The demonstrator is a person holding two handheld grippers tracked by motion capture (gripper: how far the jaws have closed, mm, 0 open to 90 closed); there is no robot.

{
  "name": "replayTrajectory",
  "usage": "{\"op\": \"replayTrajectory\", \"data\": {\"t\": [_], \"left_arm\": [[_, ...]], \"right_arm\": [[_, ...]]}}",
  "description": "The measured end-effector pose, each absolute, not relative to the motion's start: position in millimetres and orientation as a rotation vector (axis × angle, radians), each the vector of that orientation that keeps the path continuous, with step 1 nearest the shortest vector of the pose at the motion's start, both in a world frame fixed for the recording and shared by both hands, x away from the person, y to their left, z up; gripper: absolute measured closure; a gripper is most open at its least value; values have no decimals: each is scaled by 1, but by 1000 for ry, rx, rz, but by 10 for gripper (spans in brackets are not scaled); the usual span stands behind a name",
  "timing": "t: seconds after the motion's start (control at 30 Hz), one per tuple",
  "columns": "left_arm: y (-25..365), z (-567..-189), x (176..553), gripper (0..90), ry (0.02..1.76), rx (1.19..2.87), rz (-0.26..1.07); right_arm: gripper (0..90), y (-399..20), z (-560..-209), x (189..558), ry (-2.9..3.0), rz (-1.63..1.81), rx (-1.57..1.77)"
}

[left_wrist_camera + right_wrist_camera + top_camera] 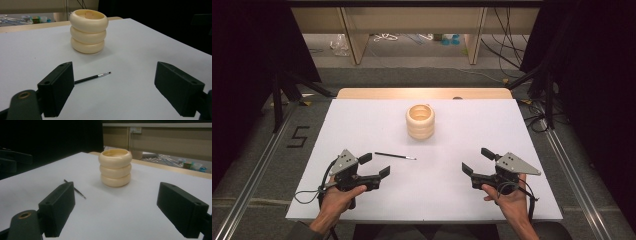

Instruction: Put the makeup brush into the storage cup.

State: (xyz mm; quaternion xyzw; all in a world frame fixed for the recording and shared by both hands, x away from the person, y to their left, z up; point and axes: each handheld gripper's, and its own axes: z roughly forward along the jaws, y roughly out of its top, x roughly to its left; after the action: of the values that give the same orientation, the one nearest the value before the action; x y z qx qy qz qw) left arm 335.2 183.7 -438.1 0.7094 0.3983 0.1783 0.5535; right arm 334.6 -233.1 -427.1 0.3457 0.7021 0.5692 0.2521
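A cream ribbed holder (420,121) stands upright at the middle back of the white table; it looks like three stacked rings (88,31) (115,167). A thin black brush (394,156) with a metal ferrule lies flat in front of it, left of centre (92,78) (75,189). My left gripper (375,165) rests near the front left, open, its jaws wide and nothing between them (113,92); the brush lies just beyond its tips. My right gripper (477,161) sits near the front right, also open and empty (116,212).
The white sheet (362,120) covers most of a wooden table, whose far edge (422,93) shows behind it. Metal rails run along both sides on the floor. Shelving legs and cables stand farther back. A person's hands hold both grippers at the front edge.
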Motion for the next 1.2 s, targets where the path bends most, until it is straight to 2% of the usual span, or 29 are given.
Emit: {"op": "replayTrajectory", "data": {"t": [0.37,0.63,0.93,1.2], "left_arm": [[181,-435,343,157,913,1715,437],[174,-426,357,159,889,1804,384],[156,-414,379,168,786,1995,382],[140,-400,409,204,660,2263,360]], "right_arm": [[159,-233,-427,334,1930,1532,951],[159,-233,-428,335,1927,1541,958],[160,-232,-429,336,1935,1570,971],[163,-230,-429,335,1953,1587,988]]}}
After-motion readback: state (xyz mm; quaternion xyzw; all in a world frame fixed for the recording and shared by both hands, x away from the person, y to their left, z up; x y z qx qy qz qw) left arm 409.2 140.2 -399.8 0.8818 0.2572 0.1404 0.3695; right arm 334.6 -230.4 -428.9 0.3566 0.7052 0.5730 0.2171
